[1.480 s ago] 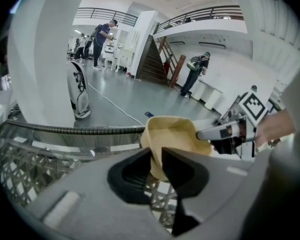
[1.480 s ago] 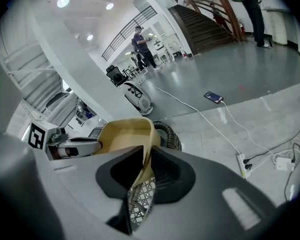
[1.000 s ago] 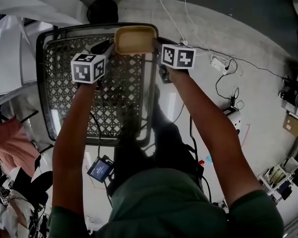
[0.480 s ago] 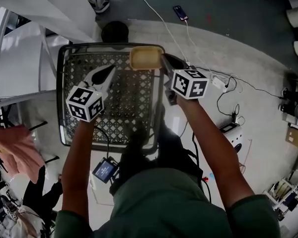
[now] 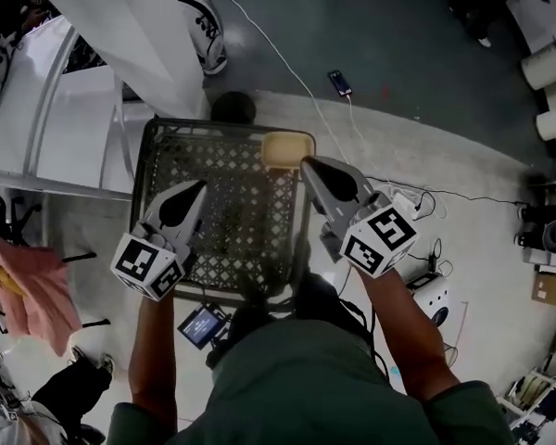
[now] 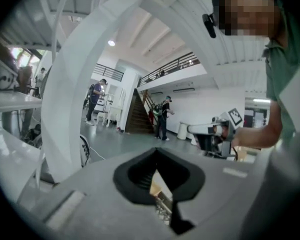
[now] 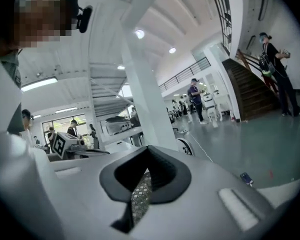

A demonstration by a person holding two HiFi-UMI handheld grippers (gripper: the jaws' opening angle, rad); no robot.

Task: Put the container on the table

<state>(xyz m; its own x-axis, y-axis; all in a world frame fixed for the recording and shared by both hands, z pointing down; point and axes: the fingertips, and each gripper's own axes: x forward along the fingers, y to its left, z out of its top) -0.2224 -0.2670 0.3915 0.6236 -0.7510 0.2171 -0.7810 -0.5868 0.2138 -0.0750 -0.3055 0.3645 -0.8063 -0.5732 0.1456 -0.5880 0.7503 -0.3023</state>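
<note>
You have drawn both grippers back toward yourself. A second ago the left gripper (image 5: 196, 189) and the right gripper (image 5: 309, 165) flanked the yellow container (image 5: 287, 149). The left came away first and is now well clear. The right now sits just beside the container's near corner, over the mesh table (image 5: 230, 213).

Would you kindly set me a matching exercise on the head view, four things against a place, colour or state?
1 container
2 phone
3 cloth
4 right gripper

A pink, at the left edge
B on the dark floor beyond the mesh basket
C jaws together, tips near the container
D tan, at the basket's far right corner

Pairs: 1-D, 2-B, 3-A, 4-C
</note>
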